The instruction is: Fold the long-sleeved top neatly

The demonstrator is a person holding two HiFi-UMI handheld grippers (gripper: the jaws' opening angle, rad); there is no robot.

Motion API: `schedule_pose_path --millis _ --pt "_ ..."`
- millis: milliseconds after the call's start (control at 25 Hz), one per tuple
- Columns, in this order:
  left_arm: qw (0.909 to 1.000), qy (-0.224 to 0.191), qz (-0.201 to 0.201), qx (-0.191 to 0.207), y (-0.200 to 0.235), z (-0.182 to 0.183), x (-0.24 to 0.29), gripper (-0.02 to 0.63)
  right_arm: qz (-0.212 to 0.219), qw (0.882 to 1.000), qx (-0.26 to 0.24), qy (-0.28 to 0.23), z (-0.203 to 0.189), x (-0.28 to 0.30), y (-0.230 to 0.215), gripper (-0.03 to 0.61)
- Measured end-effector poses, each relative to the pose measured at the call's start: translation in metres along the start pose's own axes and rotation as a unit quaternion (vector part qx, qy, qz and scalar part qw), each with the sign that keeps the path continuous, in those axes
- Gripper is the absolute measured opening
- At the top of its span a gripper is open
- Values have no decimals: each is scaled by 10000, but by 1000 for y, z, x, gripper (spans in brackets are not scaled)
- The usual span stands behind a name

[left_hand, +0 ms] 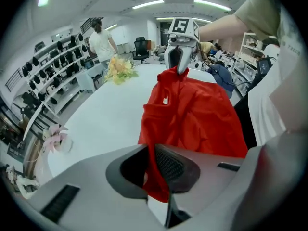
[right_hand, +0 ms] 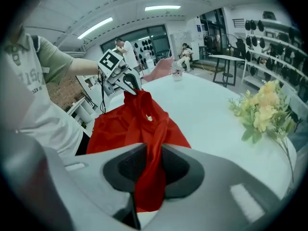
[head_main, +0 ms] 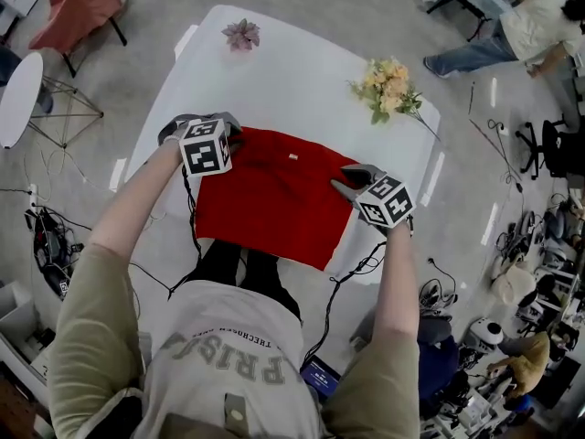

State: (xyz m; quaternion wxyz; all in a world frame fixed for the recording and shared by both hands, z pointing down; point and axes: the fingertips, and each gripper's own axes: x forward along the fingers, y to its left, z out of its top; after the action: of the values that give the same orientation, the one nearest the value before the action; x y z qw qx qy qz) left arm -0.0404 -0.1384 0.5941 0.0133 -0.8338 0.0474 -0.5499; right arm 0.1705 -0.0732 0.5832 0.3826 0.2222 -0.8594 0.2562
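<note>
Red long-sleeved top (head_main: pixel 270 195) lies spread on the white bench (head_main: pixel 302 71), stretched between both tongs. One end is pinched in the left tongs (left_hand: pixel 152 165), the opposite end in the right tongs (right_hand: pixel 151 170).

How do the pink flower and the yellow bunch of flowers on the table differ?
Colour: the pink flower is pale pink; the yellow bunch is yellow with green leaves. Size: the pink flower is small; the yellow bunch is bigger, with a long stem. Place: the pink flower sits at the far edge of the table, the yellow bunch near its right side. Both lie on it, apart from the red top.
</note>
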Motion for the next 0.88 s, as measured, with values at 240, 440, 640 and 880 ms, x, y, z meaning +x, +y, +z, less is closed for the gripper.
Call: schedule_pose_path --millis 240,440,640,880 --pt "9972 -561 243 437 -24 3 -28 38 -146 9978 -521 -386 8 -31 19 17" --pt "9910 -895 546 831 -55 7 -50 38 -109 9939 -1014 -408 4 -49 56 17" --pt "9902 -866 701 841 -78 -3 -44 41 -53 9891 -1460 -199 -12 -46 92 17" --pt "9916 -623 799 808 -87 -6 -35 227 -54 9829 -1834 158 -34 -29 108 17"
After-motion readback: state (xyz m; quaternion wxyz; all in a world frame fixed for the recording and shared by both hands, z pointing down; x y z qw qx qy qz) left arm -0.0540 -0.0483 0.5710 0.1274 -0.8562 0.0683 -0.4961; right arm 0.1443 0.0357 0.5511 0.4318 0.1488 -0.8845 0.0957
